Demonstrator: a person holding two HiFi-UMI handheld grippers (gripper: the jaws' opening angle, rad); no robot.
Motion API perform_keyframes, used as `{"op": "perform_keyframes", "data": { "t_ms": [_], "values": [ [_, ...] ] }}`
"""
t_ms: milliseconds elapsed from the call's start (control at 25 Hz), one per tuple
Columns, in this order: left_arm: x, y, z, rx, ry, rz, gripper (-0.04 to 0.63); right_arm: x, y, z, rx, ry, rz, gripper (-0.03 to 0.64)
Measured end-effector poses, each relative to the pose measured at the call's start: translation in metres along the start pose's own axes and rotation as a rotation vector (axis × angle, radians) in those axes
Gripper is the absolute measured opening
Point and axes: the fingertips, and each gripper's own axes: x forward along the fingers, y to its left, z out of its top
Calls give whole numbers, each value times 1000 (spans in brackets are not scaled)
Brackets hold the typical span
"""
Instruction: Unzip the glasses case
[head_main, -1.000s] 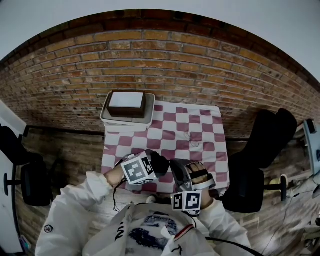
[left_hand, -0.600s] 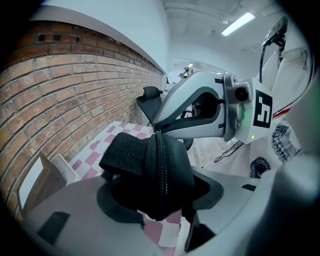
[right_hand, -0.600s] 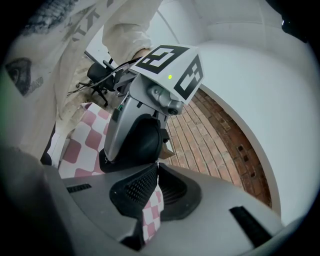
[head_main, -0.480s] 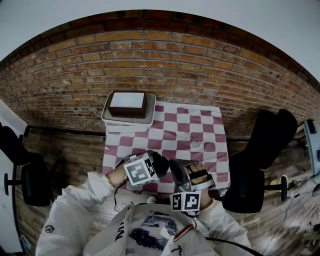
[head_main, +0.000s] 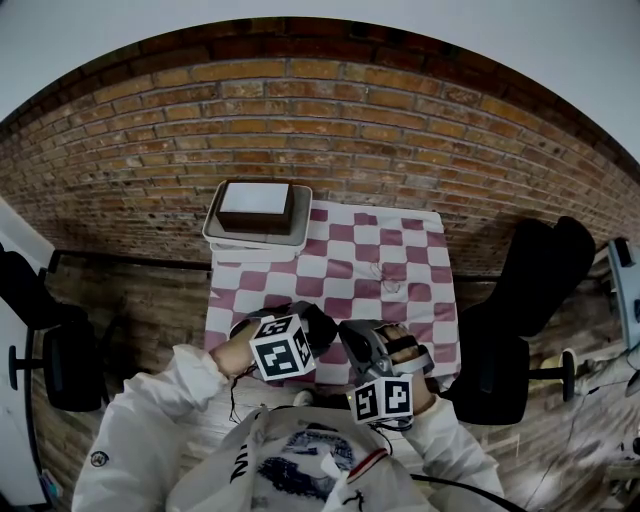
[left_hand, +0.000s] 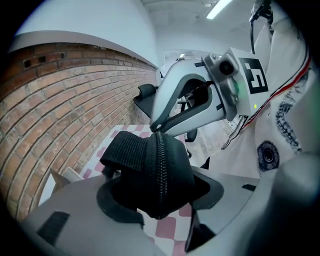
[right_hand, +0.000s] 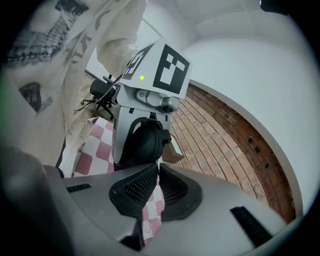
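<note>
A black fabric glasses case (head_main: 322, 324) hangs over the near edge of the checkered table, and my left gripper (head_main: 316, 334) is shut on it. In the left gripper view the case (left_hand: 150, 175) sits between both pads with its closed zipper (left_hand: 160, 170) running up the middle. My right gripper (left_hand: 156, 127) meets the zipper's top end with its tips pinched together; the pull itself is hidden between them. In the right gripper view the jaws (right_hand: 158, 167) are shut right at the case (right_hand: 145, 142), with the left gripper's frame (right_hand: 122, 132) around it.
The table carries a red and white checkered cloth (head_main: 380, 260). At its far left corner a white tray (head_main: 222, 238) holds a brown box (head_main: 254, 206). A black chair (head_main: 530, 290) stands to the right, another (head_main: 60, 360) to the left. Brick surfaces lie all around.
Both marker cubes have tilted a little as the wrists rolled. The hands stay in the same spot and the case is still held.
</note>
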Motion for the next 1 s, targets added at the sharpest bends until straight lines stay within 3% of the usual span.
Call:
{"op": "perform_keyframes", "data": {
  "t_ms": [280,480,760,1000],
  "values": [
    [1,-2,1,-4,-28,3,247,-4,0,1,73,-22,20,20],
    [-2,4,2,-76,-75,10,249,-13,-8,-5,207,-59,8,49],
    [-19,18,16,-242,-245,20,249,-20,-24,-32,456,-71,-53,65],
    [-30,24,43,-310,-401,104,249,-30,-49,-42,667,-132,-122,64]
  ]
}}
